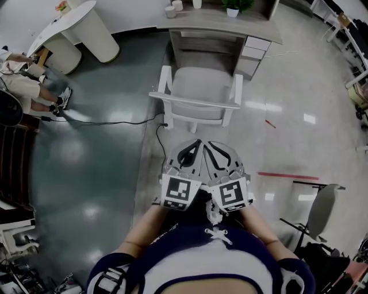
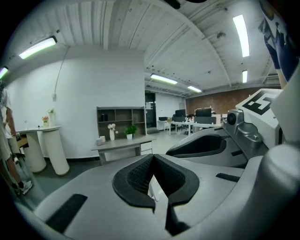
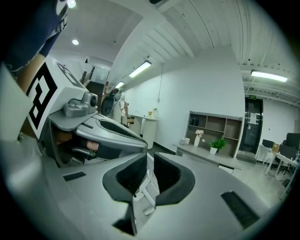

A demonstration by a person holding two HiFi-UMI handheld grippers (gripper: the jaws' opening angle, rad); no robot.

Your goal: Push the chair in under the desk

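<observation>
A white armchair [image 1: 198,97] stands on the floor, pulled out from the grey desk [image 1: 224,26], its back toward me. Both grippers are held side by side close to my chest, short of the chair and not touching it. The left gripper [image 1: 198,143] is shut with nothing in it, and so is the right gripper [image 1: 209,144]. In the left gripper view the left gripper [image 2: 152,161] has its dark pads together; a sliver of the chair [image 2: 153,188] shows below them and the desk [image 2: 123,144] lies beyond. In the right gripper view the right gripper [image 3: 146,171] points at the chair [image 3: 146,190].
A drawer unit [image 1: 253,54] sits under the desk's right end, with a potted plant [image 1: 233,7] and cups on top. A black cable [image 1: 132,122] runs to the chair's left leg. A white round counter [image 1: 86,28] and a seated person [image 1: 23,77] are at left; another chair [image 1: 319,212] at right.
</observation>
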